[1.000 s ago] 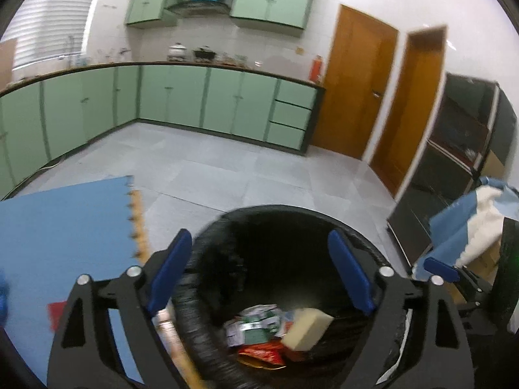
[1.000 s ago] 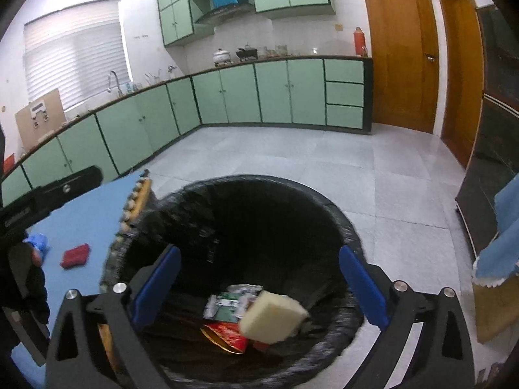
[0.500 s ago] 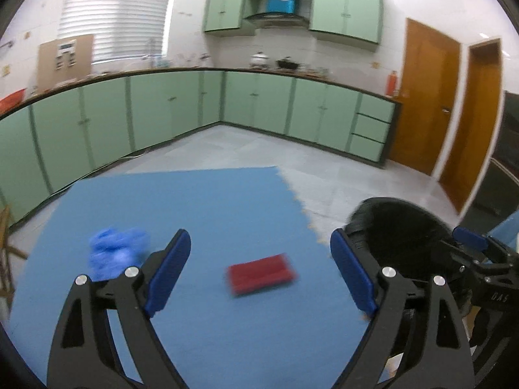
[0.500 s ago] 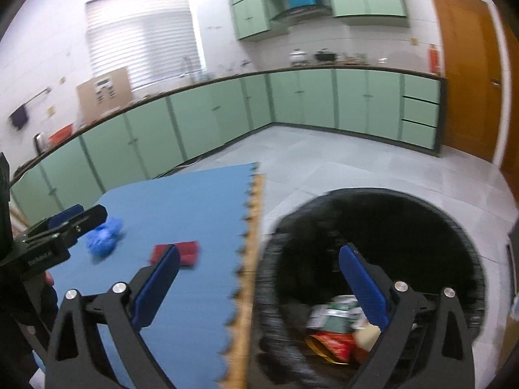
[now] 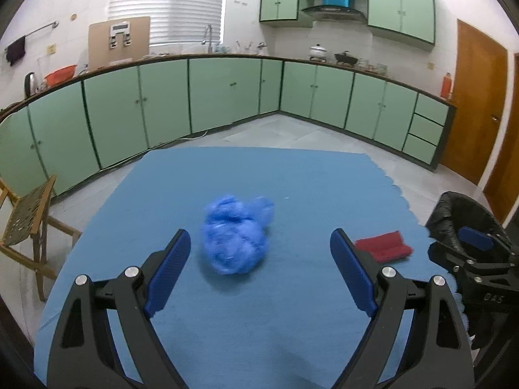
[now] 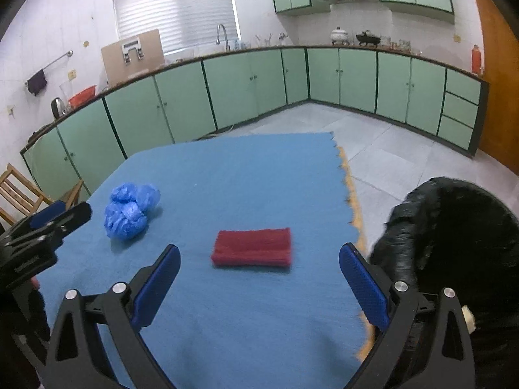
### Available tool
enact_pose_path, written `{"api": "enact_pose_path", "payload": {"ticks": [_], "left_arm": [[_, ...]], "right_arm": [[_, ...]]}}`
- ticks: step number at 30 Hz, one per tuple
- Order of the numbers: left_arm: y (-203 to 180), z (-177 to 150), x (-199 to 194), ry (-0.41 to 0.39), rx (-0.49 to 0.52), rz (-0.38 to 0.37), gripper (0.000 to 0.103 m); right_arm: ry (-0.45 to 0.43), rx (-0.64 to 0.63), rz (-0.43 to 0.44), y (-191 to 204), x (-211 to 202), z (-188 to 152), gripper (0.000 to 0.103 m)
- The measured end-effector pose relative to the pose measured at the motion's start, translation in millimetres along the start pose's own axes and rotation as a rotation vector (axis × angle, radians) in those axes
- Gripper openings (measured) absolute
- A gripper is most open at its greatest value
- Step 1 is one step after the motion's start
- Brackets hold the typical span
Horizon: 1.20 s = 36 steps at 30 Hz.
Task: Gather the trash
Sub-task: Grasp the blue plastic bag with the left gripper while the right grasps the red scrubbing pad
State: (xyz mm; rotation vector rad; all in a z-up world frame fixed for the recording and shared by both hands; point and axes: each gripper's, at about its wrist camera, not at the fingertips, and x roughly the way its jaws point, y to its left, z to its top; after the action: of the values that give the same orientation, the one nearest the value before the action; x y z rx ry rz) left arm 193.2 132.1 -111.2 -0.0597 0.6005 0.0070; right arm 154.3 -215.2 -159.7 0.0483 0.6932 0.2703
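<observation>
- Two pieces of trash lie on the blue foam mat (image 6: 246, 181): a crumpled blue plastic bag (image 5: 235, 235) and a flat red rectangular cloth pad (image 6: 252, 247), set apart from each other.
- The step in hand looks like the approach for a double pickup, one piece per gripper.
- The left gripper (image 5: 259, 269) points down at the bag, jaws wide apart, nothing between them yet.
- The right gripper (image 6: 259, 282) tilts down toward the pad, jaws likewise spread and empty.
- Next, each should lower until its pads straddle its piece, then close.
- The black-lined round trash bin (image 6: 460, 236) waits just past the mat's right edge.
</observation>
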Motion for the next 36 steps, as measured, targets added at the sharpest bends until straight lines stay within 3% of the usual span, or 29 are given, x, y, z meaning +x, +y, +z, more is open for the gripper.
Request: {"api": "enact_pose_path", "payload": {"ticks": [16, 18, 20, 21, 36], "left_arm": [[25, -8, 29, 0.048, -0.005, 0.013, 0.085], [26, -8, 33, 0.054, -0.009, 0.01, 0.085], [24, -8, 38, 0.06, -0.009, 0.006, 0.085], [23, -8, 40, 0.063, -0.009, 0.004, 0.085], [16, -2, 89, 0.164, -0.055, 0.008, 0.085]], "right_arm": [[0.141, -0.002, -0.081, 13, 74, -2, 0.096], [0.167, 0.007, -0.077, 11, 79, -2, 0.094], [0.193, 0.017, -0.077, 8, 83, -3, 0.083], [0.197, 0.02, -0.078, 7, 83, -3, 0.083], [0.12, -0.001, -0.066, 6, 63, 12, 0.08]]}}
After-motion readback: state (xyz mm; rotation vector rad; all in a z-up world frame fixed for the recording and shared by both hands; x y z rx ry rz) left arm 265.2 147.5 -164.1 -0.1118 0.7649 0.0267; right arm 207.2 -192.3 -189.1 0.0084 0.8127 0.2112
